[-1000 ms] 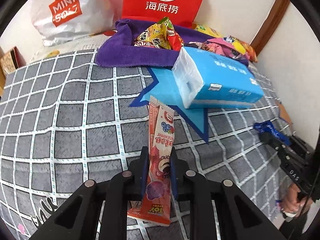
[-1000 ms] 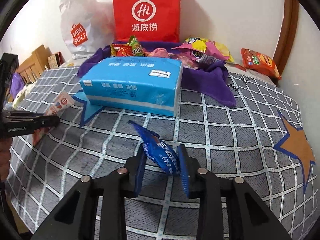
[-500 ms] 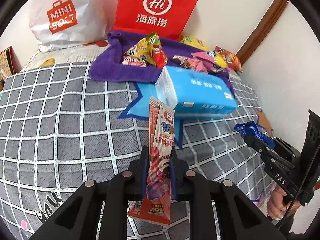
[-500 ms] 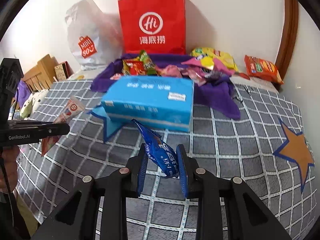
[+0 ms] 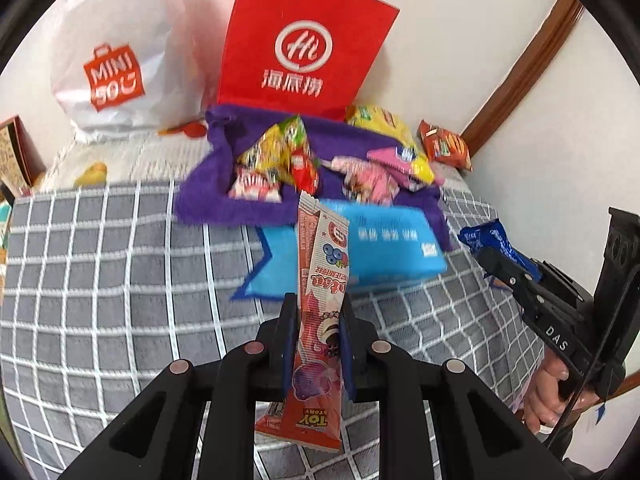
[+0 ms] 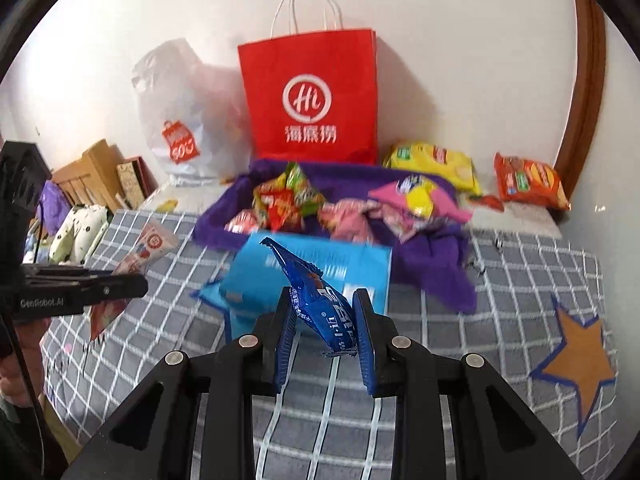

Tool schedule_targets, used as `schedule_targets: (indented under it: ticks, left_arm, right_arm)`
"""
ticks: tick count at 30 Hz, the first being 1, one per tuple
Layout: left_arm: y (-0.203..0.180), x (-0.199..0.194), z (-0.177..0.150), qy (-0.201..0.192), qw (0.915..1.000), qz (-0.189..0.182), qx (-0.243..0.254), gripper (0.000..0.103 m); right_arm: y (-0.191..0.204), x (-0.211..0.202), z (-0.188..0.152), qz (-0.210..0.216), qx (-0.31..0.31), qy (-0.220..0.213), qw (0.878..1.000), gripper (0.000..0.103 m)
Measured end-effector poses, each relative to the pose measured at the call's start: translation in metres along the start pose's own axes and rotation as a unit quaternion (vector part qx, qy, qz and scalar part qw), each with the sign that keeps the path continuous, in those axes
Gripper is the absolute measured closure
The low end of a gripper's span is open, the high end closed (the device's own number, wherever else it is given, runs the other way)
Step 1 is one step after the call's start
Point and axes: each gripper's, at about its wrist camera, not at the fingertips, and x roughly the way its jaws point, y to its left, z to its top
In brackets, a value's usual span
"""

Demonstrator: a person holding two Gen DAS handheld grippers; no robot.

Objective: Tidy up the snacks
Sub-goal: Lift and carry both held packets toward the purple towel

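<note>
Red "Toy Story" wrapper (image 5: 320,320) clamped in left fingers (image 5: 289,332); right fingers (image 6: 364,328) clamp a blue, seemingly Chinese-lettered packet (image 6: 320,300).

Both grippers are raised above the bed, angled downward, each clamped on a packet. The left gripper (image 5: 316,332) has its two black fingers pressed against the flat sides of a long pink snack stick (image 5: 320,320), which stands upright between them, its top poking well past the fingertips. The right gripper (image 6: 325,328) pinches a blue wrapper (image 6: 320,300) between its blue-padded fingers, the packet tilting up toward the left. Seen from the left wrist, the right gripper sits at the right edge, with the person's hand (image 5: 548,392) wrapped around its handle at the near end.
</note>
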Motion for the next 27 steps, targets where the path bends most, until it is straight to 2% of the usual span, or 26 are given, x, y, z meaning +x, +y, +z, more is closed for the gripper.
schedule_targets:
  ticks: [8,14,27]
  left_arm:
    - [-0.008,-0.009,0.047,-0.014,0.9999,-0.006,0.005,0.085]
    - [-0.008,-0.008,0.086,-0.031,0.9995,-0.012,-0.001,0.085]
    - [-0.005,0.015,0.153,-0.041,0.9991,-0.013,-0.003,0.085]
  right_arm:
    - [-0.006,0.006,0.057,-0.002,0.015,-0.017,1.0,0.075]
    - [-0.005,0.004,0.092,0.007,0.014,-0.05,0.999,0.075]
    - [-0.01,0.045,0.152,0.008,0.014,-0.06,0.998,0.075]
